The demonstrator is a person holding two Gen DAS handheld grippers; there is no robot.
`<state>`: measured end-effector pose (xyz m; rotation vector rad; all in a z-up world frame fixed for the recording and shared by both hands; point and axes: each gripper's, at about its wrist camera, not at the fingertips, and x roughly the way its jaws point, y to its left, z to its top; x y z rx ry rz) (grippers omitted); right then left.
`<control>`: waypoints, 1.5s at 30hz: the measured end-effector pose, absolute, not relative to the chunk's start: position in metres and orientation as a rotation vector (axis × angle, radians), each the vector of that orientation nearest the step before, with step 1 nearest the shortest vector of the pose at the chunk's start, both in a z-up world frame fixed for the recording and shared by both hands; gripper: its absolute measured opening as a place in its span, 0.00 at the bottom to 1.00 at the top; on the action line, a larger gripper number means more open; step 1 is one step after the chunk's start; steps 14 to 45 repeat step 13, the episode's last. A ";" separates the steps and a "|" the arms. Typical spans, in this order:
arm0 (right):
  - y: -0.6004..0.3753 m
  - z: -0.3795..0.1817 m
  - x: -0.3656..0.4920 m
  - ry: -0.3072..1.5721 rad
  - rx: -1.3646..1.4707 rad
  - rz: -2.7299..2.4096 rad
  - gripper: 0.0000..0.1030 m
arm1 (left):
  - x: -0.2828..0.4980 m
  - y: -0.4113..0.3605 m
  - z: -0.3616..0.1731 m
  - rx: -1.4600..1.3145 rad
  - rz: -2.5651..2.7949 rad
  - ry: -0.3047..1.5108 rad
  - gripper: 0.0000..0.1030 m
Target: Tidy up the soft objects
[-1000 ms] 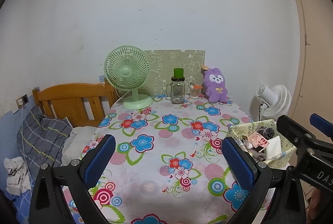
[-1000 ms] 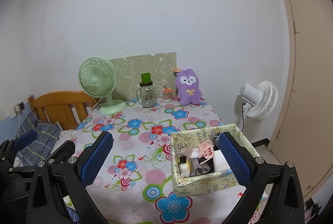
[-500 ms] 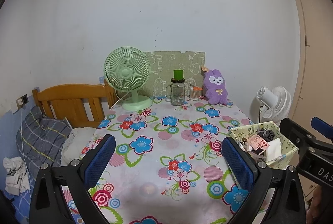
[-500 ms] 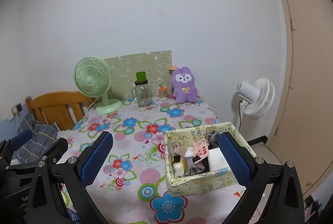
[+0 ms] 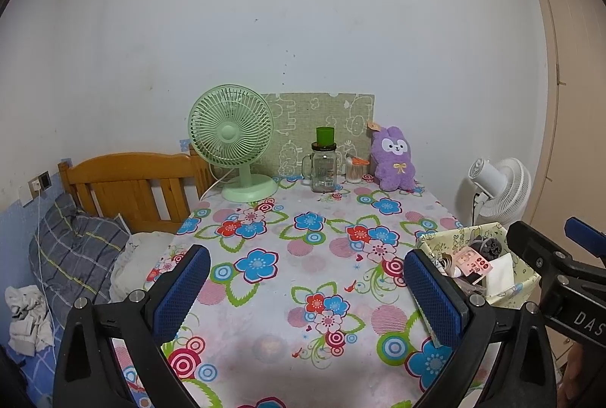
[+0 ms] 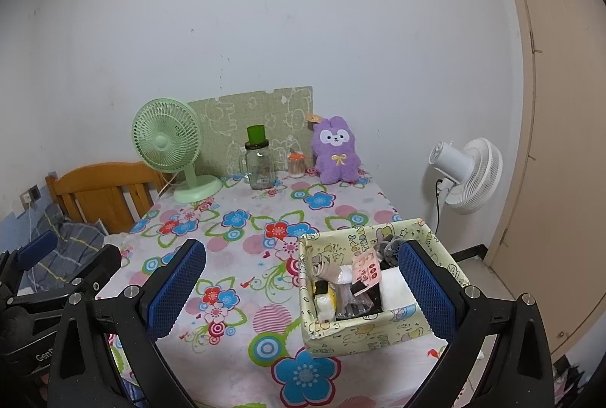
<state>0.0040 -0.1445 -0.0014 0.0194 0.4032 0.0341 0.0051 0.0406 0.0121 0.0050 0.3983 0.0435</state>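
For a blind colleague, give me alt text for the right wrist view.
The open right tool hovers over a floral table, above a patterned box of small items. A purple plush bunny, glass jar and green fan stand by the wall.

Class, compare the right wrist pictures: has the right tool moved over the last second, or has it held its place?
Yes. The right tool has pulled back and upward: the patterned box and the purple plush rabbit sit further left and smaller in its view than before.
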 end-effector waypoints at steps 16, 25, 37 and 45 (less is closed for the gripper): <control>-0.143 -0.004 0.009 0.418 0.018 0.027 1.00 | 0.009 0.041 0.011 0.000 0.037 0.402 1.00; -0.143 -0.004 0.009 0.418 0.018 0.027 1.00 | 0.009 0.041 0.011 0.000 0.037 0.402 1.00; -0.143 -0.004 0.009 0.418 0.018 0.027 1.00 | 0.009 0.041 0.011 0.000 0.037 0.402 1.00; -0.143 -0.004 0.009 0.418 0.018 0.027 1.00 | 0.009 0.041 0.011 0.000 0.037 0.402 1.00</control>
